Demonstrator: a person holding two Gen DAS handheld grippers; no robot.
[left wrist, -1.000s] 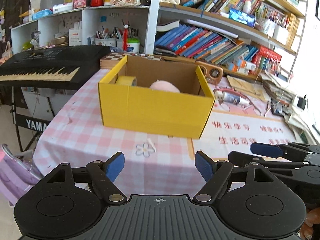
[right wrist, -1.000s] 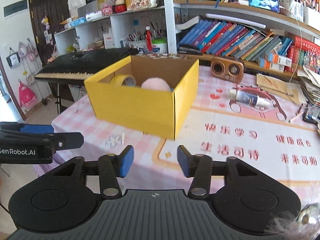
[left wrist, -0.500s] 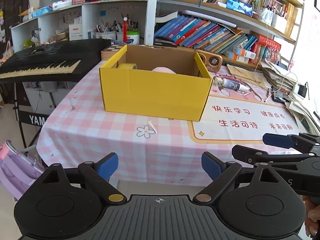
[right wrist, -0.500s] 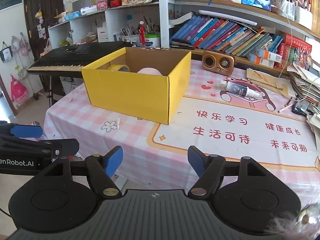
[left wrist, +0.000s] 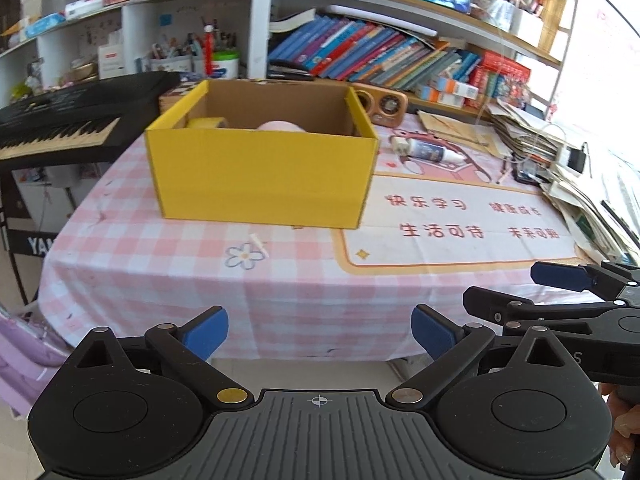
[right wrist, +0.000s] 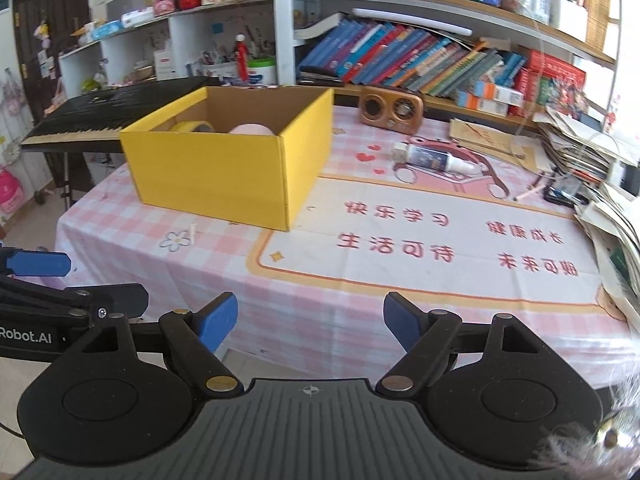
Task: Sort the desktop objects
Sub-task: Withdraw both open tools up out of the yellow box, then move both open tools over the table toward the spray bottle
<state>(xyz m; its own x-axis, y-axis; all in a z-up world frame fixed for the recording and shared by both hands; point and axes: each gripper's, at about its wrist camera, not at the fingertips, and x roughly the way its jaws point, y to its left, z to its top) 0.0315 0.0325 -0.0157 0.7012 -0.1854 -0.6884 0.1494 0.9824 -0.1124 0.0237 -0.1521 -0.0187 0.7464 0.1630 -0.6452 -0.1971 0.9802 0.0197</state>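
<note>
A yellow cardboard box [left wrist: 260,176] [right wrist: 208,168] stands open on the pink checked tablecloth [left wrist: 132,264] [right wrist: 132,216]. Inside it lie a yellow tape roll [left wrist: 206,123] [right wrist: 191,126] and a round pink thing [left wrist: 280,126] [right wrist: 251,129]. A small bottle [left wrist: 428,149] [right wrist: 434,159] lies on its side on the printed mat [left wrist: 452,248] [right wrist: 440,268], right of the box. My left gripper [left wrist: 320,334] and right gripper [right wrist: 308,322] hang in front of the table's near edge, well short of the box. The jaws of both are opening, with nothing between them.
A brown retro radio [left wrist: 380,104] [right wrist: 390,109] sits behind the box. Stacked papers [left wrist: 576,184] [right wrist: 608,204] crowd the table's right side. A black keyboard [left wrist: 68,120] [right wrist: 108,112] stands left of the table. Bookshelves [left wrist: 400,52] fill the back wall.
Both grippers have drawn back from the box, past the table's near edge, and their jaws have spread wider. The box looks farther away.
</note>
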